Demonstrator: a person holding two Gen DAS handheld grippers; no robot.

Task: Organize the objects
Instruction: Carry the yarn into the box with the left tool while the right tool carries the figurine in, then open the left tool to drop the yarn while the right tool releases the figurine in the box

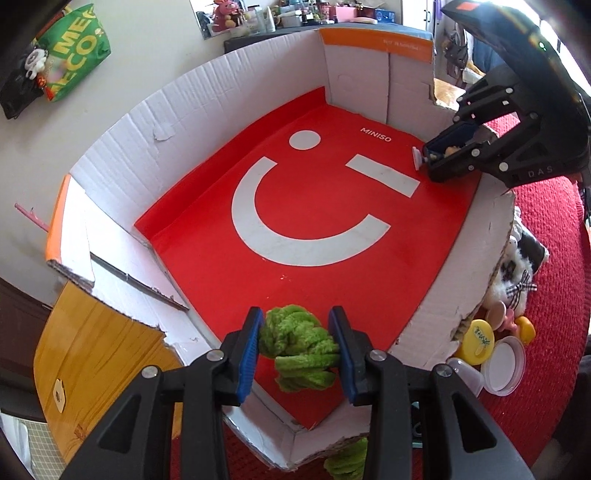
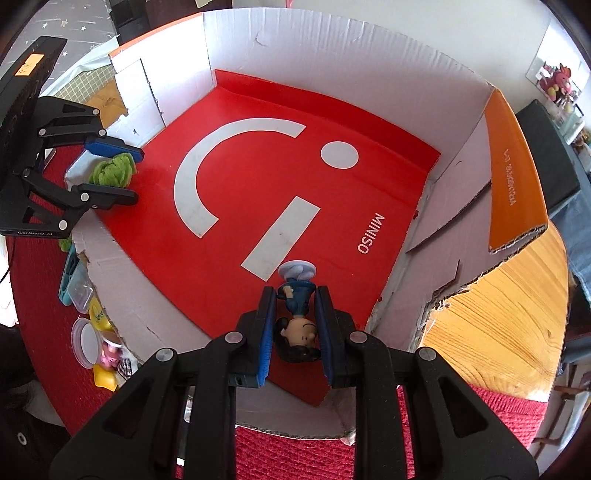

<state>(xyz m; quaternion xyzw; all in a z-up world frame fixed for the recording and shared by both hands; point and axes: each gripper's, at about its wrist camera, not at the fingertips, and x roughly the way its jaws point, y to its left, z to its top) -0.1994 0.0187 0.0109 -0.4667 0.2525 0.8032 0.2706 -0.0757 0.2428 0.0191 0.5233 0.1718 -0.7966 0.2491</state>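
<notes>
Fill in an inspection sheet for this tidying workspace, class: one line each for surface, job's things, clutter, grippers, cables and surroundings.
Surface: red textured mat over a wooden tabletop; on it, an open cardboard box with torn white walls and a red MINISO liner.
Job's things: green fuzzy bundle and blue-suited figurine, both held over the box.
Clutter: yellow lid, white lids, clear tubs and a plush toy outside the box wall.
Grippers: left hand-held gripper shut on the bundle; right hand-held gripper shut on the figurine.
Cables: nothing seen.
Surroundings: green bag hung on the wall; crowded shelf with a pink plush.
</notes>
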